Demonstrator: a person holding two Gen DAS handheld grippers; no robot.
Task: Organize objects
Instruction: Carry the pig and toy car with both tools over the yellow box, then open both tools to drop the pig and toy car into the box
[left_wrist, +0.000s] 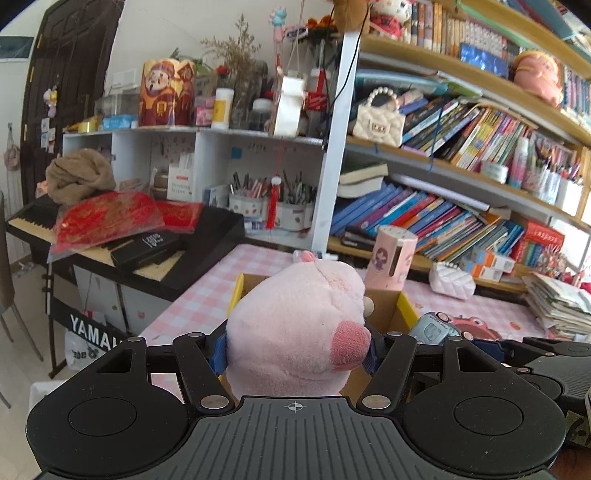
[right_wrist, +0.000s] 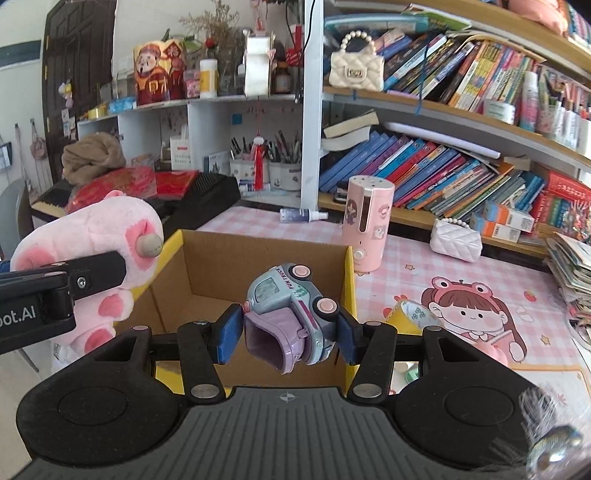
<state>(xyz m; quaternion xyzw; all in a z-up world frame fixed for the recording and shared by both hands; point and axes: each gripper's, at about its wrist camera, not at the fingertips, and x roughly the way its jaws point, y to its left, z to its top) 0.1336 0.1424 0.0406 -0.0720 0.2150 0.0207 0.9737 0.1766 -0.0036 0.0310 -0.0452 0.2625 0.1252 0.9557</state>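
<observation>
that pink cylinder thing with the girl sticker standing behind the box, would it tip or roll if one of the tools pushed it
The pink cylinder stands upright, tall against a narrow base, so a push near its top would probably tip it. Its round body suggests it would roll across the checked tablecloth once down. The shell looks like smooth hard plastic, so probably stiff and a little slippery.

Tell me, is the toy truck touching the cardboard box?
Apart. The right wrist view shows the toy truck clamped in the right gripper, hanging clear above the cardboard box.
</observation>
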